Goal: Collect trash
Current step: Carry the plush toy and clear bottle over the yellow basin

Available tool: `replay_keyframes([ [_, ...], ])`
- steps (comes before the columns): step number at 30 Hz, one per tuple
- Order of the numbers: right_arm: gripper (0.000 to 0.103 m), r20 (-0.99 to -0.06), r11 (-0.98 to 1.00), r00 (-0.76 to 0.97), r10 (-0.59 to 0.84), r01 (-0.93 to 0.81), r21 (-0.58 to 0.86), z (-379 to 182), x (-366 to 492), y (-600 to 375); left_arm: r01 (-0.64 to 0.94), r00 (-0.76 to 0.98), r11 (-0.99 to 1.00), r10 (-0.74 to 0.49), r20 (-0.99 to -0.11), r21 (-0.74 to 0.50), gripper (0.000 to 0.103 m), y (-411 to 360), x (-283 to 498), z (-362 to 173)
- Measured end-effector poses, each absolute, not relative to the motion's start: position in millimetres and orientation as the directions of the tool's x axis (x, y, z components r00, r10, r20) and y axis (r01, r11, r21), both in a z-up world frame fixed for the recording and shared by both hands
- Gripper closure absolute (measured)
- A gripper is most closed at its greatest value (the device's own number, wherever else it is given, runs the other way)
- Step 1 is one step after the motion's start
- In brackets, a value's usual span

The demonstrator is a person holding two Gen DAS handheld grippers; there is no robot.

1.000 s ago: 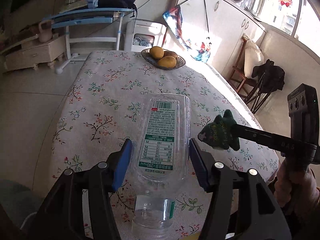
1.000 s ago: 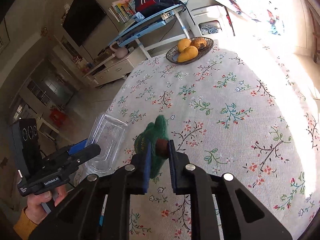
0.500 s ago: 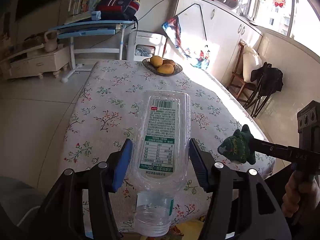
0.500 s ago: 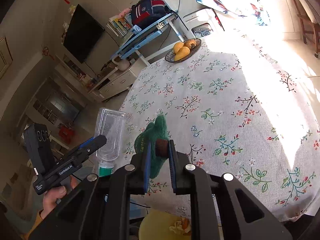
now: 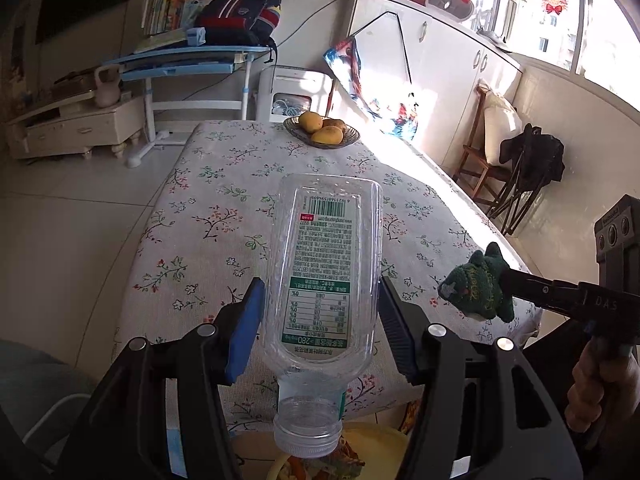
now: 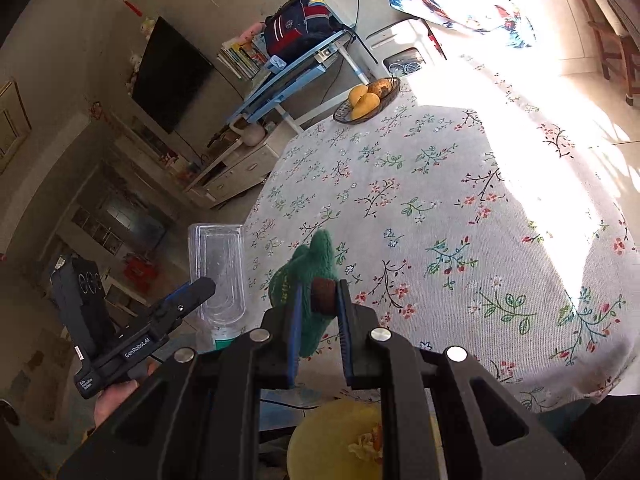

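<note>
My left gripper [image 5: 320, 320] is shut on a clear empty plastic bottle [image 5: 324, 276] with a green label, cap end pointing back at the camera, held off the table's near edge. The bottle also shows in the right wrist view [image 6: 222, 272]. My right gripper [image 6: 318, 304] is shut on a green knitted tree-shaped toy [image 6: 308, 276], also seen to the right in the left wrist view [image 5: 478, 288]. A yellow bin [image 6: 340, 440] with scraps in it sits on the floor below both grippers; its rim shows under the bottle's cap [image 5: 376, 444].
The table with a floral cloth [image 5: 224, 216] stretches ahead, with a bowl of mangoes [image 5: 322, 130] at its far end. A blue desk [image 5: 180, 64] and a white cabinet [image 5: 420, 60] stand behind it. A wooden chair [image 5: 492, 156] stands to the right.
Both grippers have pulled back from the table and risen, each still holding its object. The table edge and the yellow bin below have come into view.
</note>
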State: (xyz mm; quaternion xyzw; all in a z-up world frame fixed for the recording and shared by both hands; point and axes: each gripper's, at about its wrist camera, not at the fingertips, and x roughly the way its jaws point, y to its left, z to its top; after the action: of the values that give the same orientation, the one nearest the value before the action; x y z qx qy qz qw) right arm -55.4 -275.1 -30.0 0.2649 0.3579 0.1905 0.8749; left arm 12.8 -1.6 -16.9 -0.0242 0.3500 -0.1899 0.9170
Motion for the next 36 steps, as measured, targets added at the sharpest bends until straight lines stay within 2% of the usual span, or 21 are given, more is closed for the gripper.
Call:
replay_keyframes([
  [26, 0.086, -0.542, 0.783, 0.63, 0.556, -0.178, 0.596, -36, -92, -259, 0.341, 0.676, 0.902, -0.432, -0.597, -0.266, 0.049, 12, -33, -13],
  [36, 0.085, -0.624, 0.804, 0.534, 0.571, -0.213, 0.554, -50, -120, -229, 0.341, 0.652, 0.885, -0.465, -0.599, -0.315, 0.049, 21, -82, -16],
])
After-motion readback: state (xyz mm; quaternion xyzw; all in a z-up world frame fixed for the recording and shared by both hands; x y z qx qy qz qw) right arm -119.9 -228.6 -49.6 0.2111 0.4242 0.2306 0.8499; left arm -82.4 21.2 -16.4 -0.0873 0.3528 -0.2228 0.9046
